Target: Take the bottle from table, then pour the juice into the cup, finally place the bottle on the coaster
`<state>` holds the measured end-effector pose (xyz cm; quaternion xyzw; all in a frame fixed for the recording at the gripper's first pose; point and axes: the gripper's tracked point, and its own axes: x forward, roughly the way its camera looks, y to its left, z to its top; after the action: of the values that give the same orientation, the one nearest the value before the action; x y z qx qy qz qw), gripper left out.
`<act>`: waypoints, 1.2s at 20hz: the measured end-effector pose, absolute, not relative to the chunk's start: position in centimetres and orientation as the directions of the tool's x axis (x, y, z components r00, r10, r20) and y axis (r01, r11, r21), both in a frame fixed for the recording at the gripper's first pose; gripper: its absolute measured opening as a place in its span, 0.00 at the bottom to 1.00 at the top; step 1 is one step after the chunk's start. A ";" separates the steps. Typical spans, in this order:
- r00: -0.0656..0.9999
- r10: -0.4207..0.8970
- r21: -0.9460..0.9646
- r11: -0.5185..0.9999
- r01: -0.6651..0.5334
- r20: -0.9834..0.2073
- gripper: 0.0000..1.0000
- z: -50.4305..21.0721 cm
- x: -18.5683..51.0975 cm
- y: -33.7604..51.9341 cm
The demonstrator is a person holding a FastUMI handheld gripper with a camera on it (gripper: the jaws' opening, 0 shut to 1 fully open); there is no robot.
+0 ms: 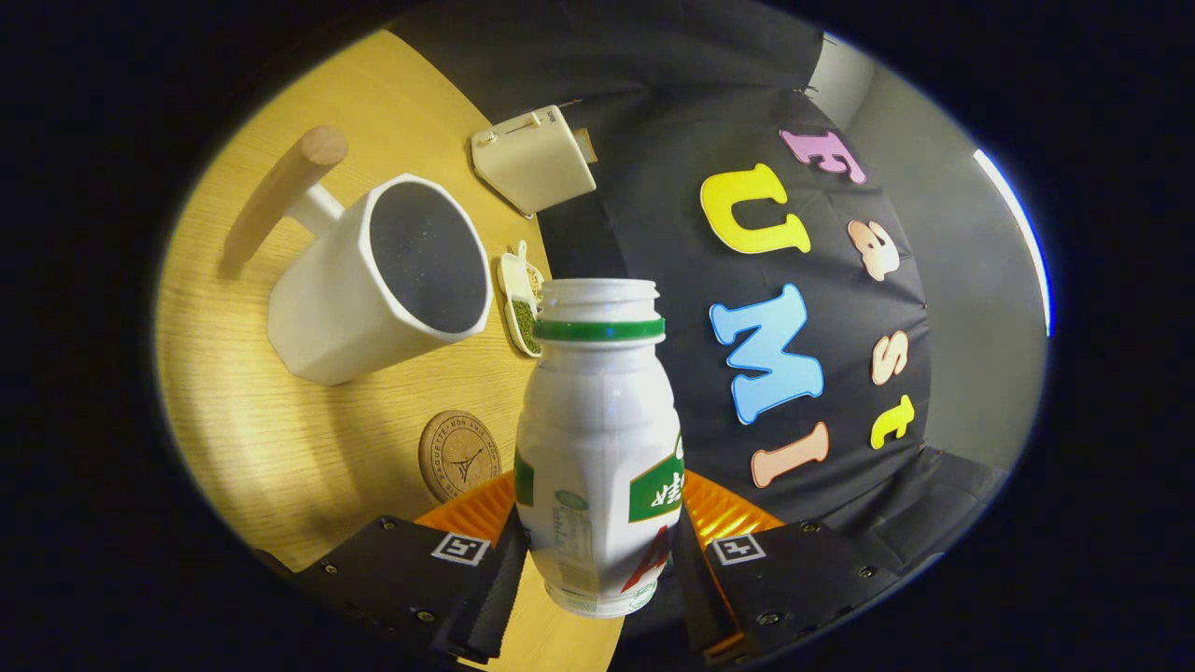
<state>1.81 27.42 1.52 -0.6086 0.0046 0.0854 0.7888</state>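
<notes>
Bottle [597,439] clamped between two fingers [499,579], one cup [378,280], one coaster [459,456] beyond

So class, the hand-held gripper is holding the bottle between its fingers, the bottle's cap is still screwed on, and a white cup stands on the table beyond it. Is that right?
One detail is wrong: the bottle has no cap; its mouth is open above the green ring, as the gripper view shows. The rest holds: the hand-held gripper grips it, and the cup stands on the table beyond.
</notes>
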 end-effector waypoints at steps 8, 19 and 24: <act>0.989 0.124 -0.985 0.139 -0.100 -0.083 0.71 2.2 2.2 28.0; 0.992 0.115 -0.998 0.043 -0.052 -0.047 0.71 3.5 2.2 28.1; 0.992 0.119 -0.999 -0.004 -0.039 -0.039 0.71 3.9 2.1 28.1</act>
<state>2.08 28.15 3.87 -0.7064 -0.0283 0.0559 0.7051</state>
